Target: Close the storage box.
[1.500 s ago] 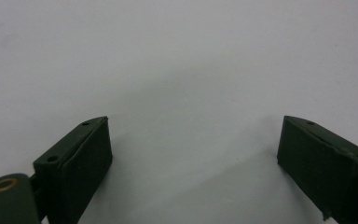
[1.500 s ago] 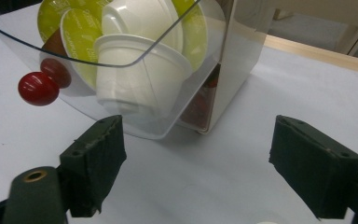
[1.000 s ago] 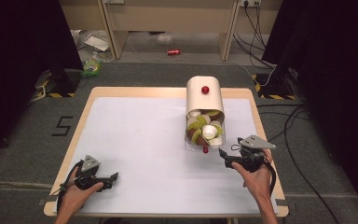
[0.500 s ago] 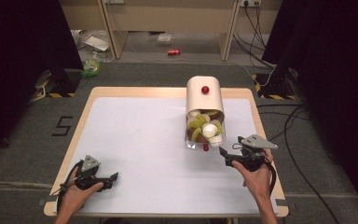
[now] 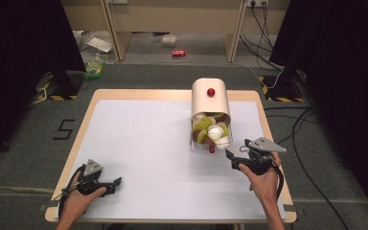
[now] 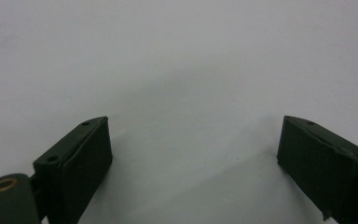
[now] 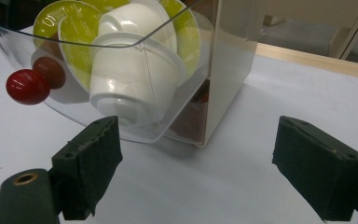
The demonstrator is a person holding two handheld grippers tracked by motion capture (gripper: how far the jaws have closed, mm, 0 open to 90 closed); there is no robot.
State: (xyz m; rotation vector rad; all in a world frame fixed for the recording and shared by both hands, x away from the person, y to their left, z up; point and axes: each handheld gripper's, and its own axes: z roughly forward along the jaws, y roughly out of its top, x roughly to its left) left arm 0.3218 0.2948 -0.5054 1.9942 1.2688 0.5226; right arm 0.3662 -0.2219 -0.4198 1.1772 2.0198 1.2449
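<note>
A cream dispenser box [image 5: 210,103] with a red knob on top stands at the right of the table. Its clear front drawer [image 5: 210,139] is open and holds green, white and brown coffee capsules. In the right gripper view a white capsule [image 7: 135,79] lies in front of green ones [image 7: 74,37], and the drawer's red knob [image 7: 27,87] sticks out at the left. My right gripper [image 5: 231,160] [image 7: 196,154] is open, just right of the drawer front, holding nothing. My left gripper [image 5: 115,186] [image 6: 193,149] is open over the bare white sheet at the near left.
A white sheet [image 5: 143,143] covers the wooden table [image 5: 139,94]. Cables [image 5: 306,143] run over the floor to the right. Litter and a red can [image 5: 178,53] lie on the floor beyond the table.
The right gripper has drifted very slightly toward me near the drawer front. The left gripper and the dispenser have stayed put.
</note>
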